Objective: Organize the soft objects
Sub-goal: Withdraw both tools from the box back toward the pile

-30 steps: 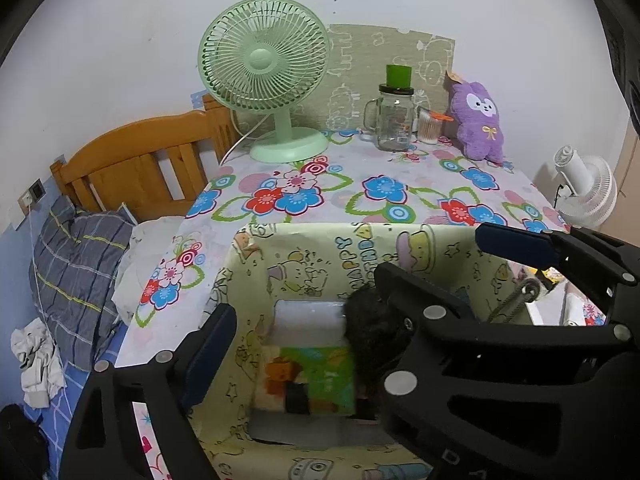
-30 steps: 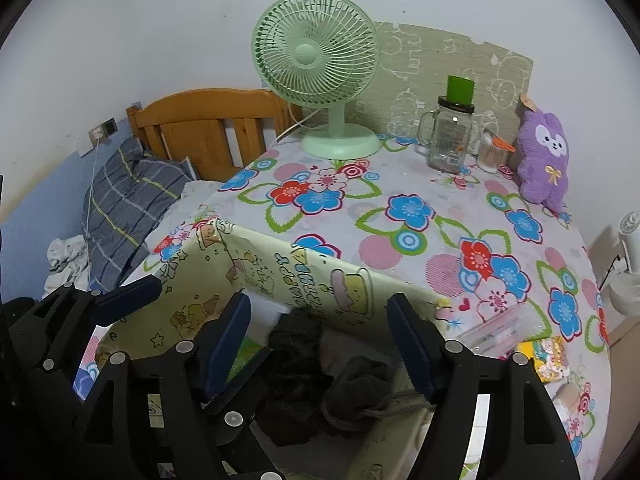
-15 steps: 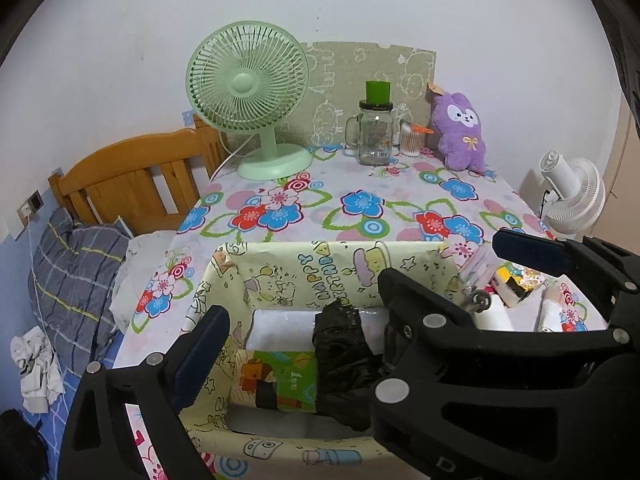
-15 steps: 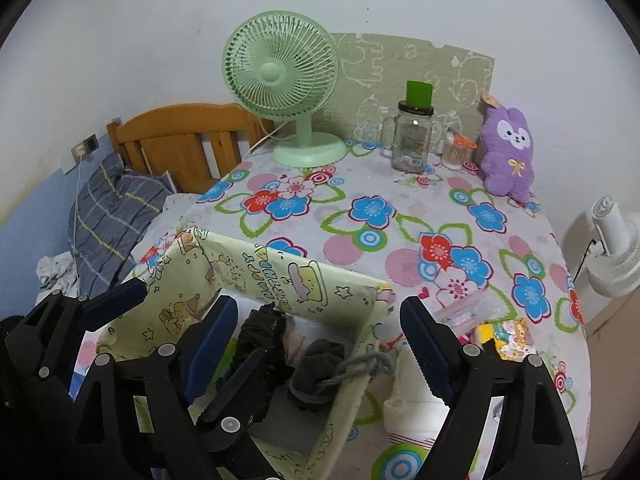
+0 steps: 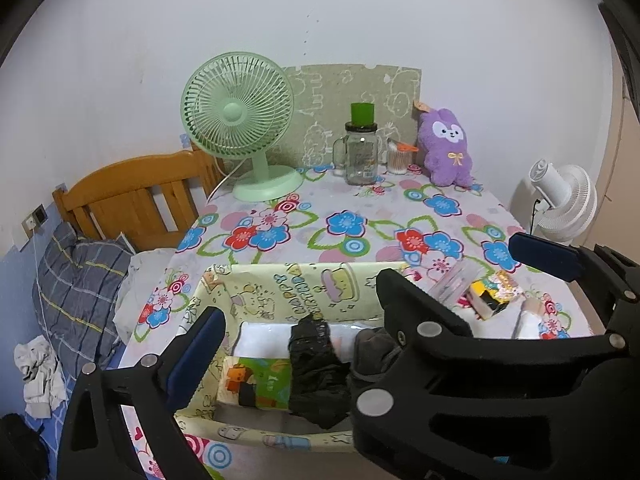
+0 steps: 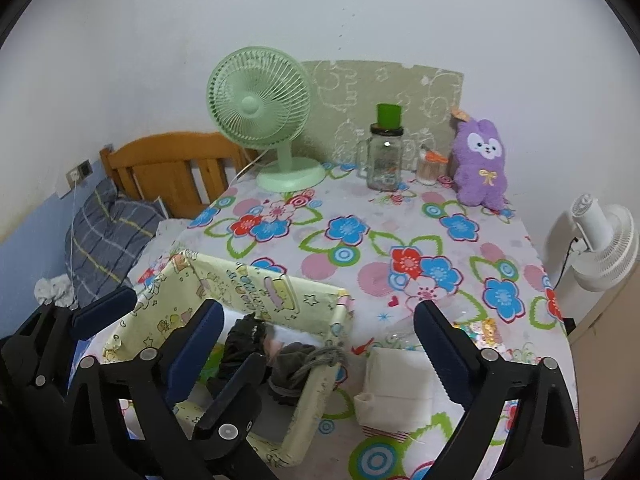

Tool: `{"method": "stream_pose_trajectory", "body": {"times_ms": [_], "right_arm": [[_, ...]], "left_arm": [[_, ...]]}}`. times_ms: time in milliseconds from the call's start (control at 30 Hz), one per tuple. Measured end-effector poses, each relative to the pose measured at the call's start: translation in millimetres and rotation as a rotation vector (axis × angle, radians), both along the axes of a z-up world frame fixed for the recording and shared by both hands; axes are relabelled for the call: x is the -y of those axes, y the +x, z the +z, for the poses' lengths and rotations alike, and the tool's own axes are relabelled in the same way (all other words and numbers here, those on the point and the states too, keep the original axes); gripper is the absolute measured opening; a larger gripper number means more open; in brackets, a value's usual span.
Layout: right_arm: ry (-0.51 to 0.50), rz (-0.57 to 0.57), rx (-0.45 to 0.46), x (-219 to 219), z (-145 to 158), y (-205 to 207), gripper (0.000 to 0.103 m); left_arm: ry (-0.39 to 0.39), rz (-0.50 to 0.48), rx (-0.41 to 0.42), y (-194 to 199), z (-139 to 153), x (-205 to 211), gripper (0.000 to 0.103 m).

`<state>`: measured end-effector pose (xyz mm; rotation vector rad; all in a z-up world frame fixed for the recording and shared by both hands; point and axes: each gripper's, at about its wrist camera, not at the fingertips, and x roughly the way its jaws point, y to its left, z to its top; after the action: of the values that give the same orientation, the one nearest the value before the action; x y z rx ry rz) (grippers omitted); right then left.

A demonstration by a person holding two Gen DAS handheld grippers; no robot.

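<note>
A yellow cartoon-print fabric box (image 5: 296,284) (image 6: 256,288) stands at the near edge of the flowered table. In it lie a black soft bundle (image 5: 316,372) (image 6: 240,340), a grey sock-like piece (image 5: 372,348) (image 6: 296,360) and a colourful tissue pack (image 5: 260,380). My left gripper (image 5: 320,320) hovers above the box, its jaws opening with nothing pressed between them. My right gripper (image 6: 318,308) (image 5: 450,260) hangs over the box's right wall, jaws also opening and holding nothing. The two grippers overlap. A purple plush (image 5: 448,148) (image 6: 480,164) sits at the table's far right.
A white folded pack (image 6: 396,384) and small colourful packets (image 5: 496,292) lie right of the box. At the back stand a green fan (image 5: 240,120), a glass jar (image 5: 360,156) and a swab pot (image 5: 398,158). A white fan (image 6: 600,248) stands off the table's right; a wooden bed (image 5: 132,196) is left.
Both grippers have pulled back and upward from the box and their jaws have widened. The black and grey pieces stay in the box, now seen more fully.
</note>
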<state>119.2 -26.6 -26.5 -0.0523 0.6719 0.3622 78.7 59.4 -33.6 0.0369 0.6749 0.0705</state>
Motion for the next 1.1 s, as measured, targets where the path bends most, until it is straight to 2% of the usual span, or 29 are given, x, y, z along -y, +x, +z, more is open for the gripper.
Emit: {"method": "stream_pose_trajectory", "body": {"times_ms": [233,467,1100], "right_arm": [[0.017,-0.03,0.016,22,5,-7,0.102],[0.023,-0.061,0.033,40,8,-14,0.103],[0.005,-0.172,0.003,91,-3,-24,0.103]], "left_arm": [[-0.005,-0.01,0.02,-5,6,18,0.102],[-0.051,-0.023,0.019,-7,7,29,0.102],[-0.073,-0.092,0.013,-9,-4,77,0.102]]}}
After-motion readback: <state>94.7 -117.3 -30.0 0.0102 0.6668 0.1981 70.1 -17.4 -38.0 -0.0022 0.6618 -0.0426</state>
